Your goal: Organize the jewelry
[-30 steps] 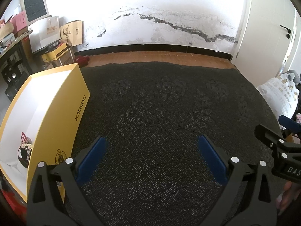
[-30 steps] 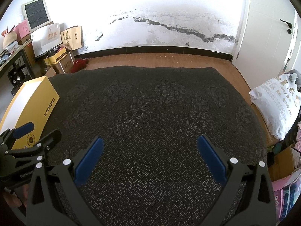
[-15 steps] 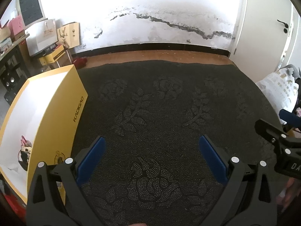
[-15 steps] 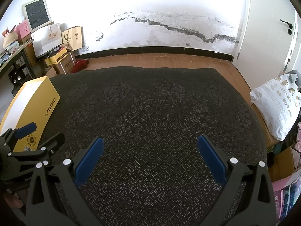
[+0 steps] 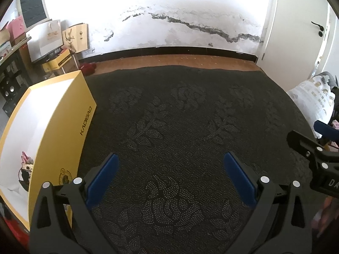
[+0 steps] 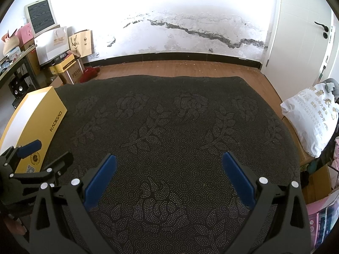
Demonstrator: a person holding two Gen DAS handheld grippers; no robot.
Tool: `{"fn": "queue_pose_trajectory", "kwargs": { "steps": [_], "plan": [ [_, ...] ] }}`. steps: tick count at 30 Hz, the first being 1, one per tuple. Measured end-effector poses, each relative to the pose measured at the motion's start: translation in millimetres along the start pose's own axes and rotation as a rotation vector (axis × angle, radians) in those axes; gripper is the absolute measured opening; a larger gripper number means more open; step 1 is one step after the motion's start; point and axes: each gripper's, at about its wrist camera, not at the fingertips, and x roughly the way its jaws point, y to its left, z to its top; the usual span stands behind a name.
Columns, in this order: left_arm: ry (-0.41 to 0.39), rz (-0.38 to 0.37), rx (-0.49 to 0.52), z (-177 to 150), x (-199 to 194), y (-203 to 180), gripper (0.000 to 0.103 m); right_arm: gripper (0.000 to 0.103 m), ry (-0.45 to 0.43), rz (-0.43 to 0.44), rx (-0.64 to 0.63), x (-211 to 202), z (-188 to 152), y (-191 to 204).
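Jewelry (image 5: 25, 170) lies tangled inside glossy yellow cardboard box (image 5: 63, 131) on embossed carpet (image 5: 180, 127).

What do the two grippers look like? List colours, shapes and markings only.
The left gripper and right gripper look alike: matte black angular frames with triangular cut-outs, small round white studs along the arms, and flat blue pads lining the inner faces of the fingers. The right gripper's body, seen from the left wrist view, carries white lettering beginning "DA". No cables or sleeves are visible.
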Motion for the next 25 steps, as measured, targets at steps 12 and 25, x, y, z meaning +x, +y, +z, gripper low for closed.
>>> {"fn": "queue_pose_trajectory", "kwargs": {
  "steps": [12,25],
  "plan": [
    [-0.031,0.039,0.030,-1.5,-5.9,-7.2,0.097,0.097,-0.002,-0.002,0.005,-0.2,-0.1,0.9],
    [-0.009,0.049,-0.008,4.0,-7.0,1.2,0.097,0.097,-0.008,-0.002,0.002,-2.4,-0.3,1.6]
  ]
}}
